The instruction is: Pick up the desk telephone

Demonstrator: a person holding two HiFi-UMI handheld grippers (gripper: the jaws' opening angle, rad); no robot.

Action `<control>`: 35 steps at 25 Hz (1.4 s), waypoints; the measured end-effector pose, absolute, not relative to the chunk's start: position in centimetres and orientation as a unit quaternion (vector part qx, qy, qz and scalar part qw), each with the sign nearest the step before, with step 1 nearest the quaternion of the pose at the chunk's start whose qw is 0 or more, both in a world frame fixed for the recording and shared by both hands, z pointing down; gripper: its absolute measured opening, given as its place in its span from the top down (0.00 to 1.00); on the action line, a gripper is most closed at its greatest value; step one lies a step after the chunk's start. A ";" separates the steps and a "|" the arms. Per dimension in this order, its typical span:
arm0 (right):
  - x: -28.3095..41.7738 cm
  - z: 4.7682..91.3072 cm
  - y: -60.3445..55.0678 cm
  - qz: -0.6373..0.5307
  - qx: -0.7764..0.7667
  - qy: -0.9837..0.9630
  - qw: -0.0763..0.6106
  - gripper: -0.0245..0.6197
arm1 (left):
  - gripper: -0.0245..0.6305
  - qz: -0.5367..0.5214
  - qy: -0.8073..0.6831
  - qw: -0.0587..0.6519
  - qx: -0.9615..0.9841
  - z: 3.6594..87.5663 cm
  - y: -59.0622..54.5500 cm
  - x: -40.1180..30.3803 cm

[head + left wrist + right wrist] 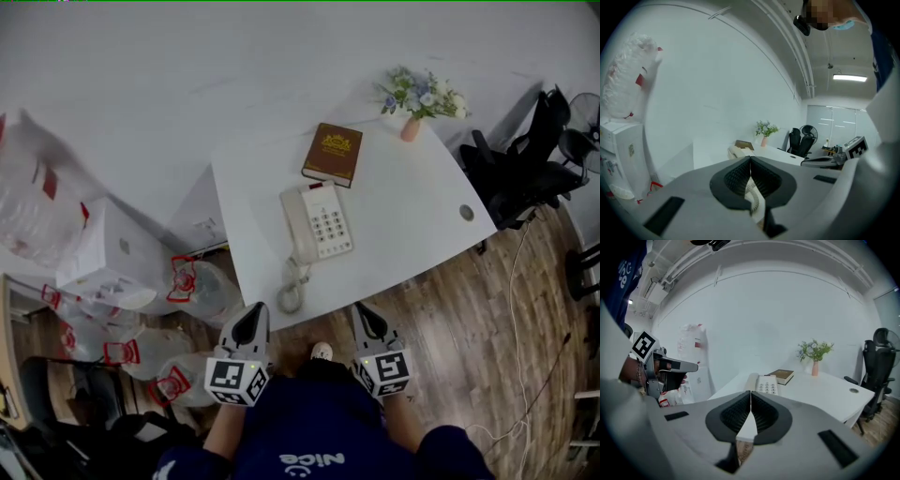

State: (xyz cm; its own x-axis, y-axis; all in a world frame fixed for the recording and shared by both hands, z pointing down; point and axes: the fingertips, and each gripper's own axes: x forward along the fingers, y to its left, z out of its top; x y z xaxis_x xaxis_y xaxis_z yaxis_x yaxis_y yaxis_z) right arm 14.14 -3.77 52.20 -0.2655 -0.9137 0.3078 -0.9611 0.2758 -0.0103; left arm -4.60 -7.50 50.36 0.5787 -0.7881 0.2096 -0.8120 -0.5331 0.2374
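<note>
The cream desk telephone (pixel 320 221) sits towards the near side of the white desk (pixel 412 202), its handset (pixel 297 225) in the cradle along the left and the keypad on the right. Its coiled cord (pixel 290 287) trails down to the desk's near edge. Just behind the phone lies a brown book (pixel 332 154), and further back, by the wall, stands a pink vase of flowers (pixel 418 101). The person stands at the near edge with both tools held short of the desk, well apart from the phone. The left gripper (pixel 251 319) has its jaws clenched together with nothing between them, and the right gripper (pixel 366 317) is closed and empty too. Black office chairs (pixel 525 169) crowd the right end of the desk on the wooden floor (pixel 469 319), and clear plastic bags (pixel 192 286) are heaped to the left.
</note>
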 end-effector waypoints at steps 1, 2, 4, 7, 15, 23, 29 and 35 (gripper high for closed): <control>15.0 52.3 -4.1 0.101 0.592 -0.791 0.122 0.93 | 0.94 0.037 -0.459 0.160 0.873 50.5 -7.9 -3.8; 15.8 52.4 -4.5 0.103 0.589 -0.792 0.124 0.93 | 0.94 0.035 -0.461 0.165 0.871 50.6 -8.3 -3.1; 17.0 52.7 -5.1 0.106 0.585 -0.794 0.127 0.93 | 0.94 0.033 -0.464 0.171 0.869 50.7 -8.8 -1.8; 18.2 52.8 -6.1 0.112 0.582 -0.795 0.128 0.93 | 0.94 0.040 -0.463 0.171 0.869 50.8 -9.4 -0.4; 18.2 52.9 -7.5 0.126 0.576 -0.796 0.135 0.93 | 0.94 0.038 -0.461 0.202 0.863 51.2 -11.8 -0.4; 17.8 52.6 -9.9 0.140 0.599 -0.775 0.142 0.92 | 0.94 0.022 -0.433 0.270 0.859 52.2 -15.2 -0.7; 17.4 51.7 -13.6 0.175 0.591 -0.777 0.128 0.92 | 0.94 0.002 -0.416 0.311 0.855 52.0 -18.4 -0.9; 17.5 51.7 -17.5 0.233 0.576 -0.776 0.102 0.76 | 0.93 -0.002 -0.382 0.347 0.857 52.2 -21.1 -0.5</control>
